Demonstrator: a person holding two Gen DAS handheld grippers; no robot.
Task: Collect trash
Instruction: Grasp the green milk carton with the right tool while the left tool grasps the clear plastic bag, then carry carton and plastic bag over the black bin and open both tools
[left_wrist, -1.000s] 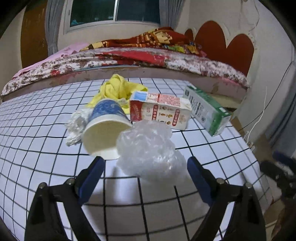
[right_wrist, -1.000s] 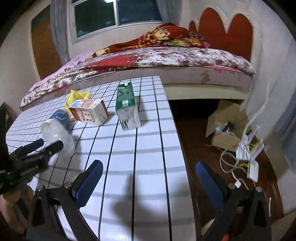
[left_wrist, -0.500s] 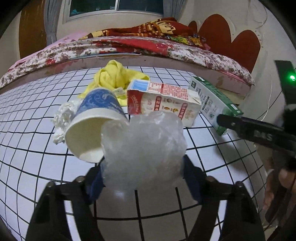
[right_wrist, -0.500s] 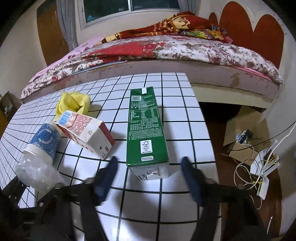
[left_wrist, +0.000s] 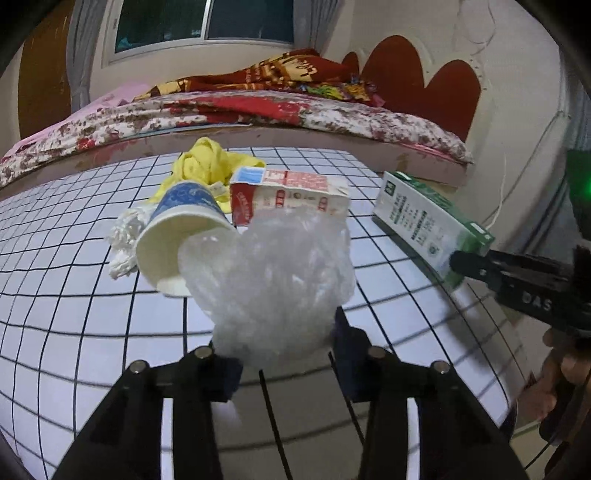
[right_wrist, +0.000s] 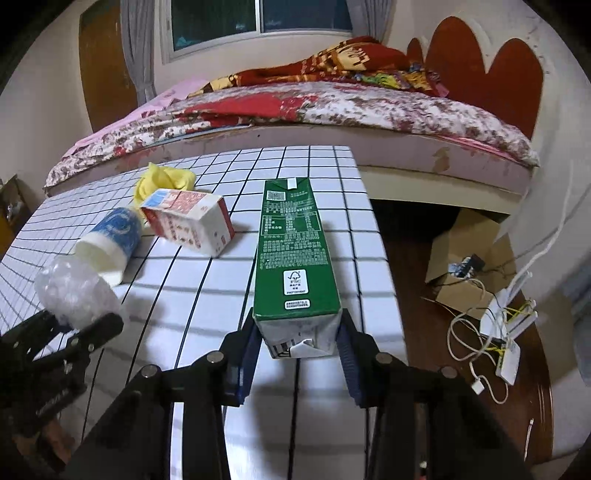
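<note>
Your left gripper (left_wrist: 282, 360) has its jaws clamped on the crumpled clear plastic bag (left_wrist: 273, 284), which bulges up and forward from between the blue pads. In the right wrist view the same bag (right_wrist: 74, 295) sits at the tip of that left gripper (right_wrist: 79, 325), over the left part of the bench (right_wrist: 207, 295), a white surface ruled with a black grid.

Your right gripper (right_wrist: 299, 345) has its jaws closed on the near end of the green milk carton (right_wrist: 295, 251). The carton lies on its side along the right edge of the bench, its gabled end pointing toward the far edge. Whether its near end is lifted off the surface, you cannot tell. From the left wrist view, the green carton (left_wrist: 428, 221) shows with the right gripper (left_wrist: 517, 284) at its near end.

Just behind the bag lies a blue-and-white paper cup (left_wrist: 177, 236) on its side, mouth toward you and touching the bag in this view. A white crumpled tissue (left_wrist: 123, 236) lies beside the cup on its left. Behind the cup is a red-and-white carton (left_wrist: 288, 195) on its side, and behind that a yellow cloth (left_wrist: 207, 166) nearer the far edge.

Beyond the bench stands a bed (right_wrist: 332, 107) with a floral cover. On the floor right of the bench are a cardboard box (right_wrist: 465, 251) and white cables (right_wrist: 495, 332).
</note>
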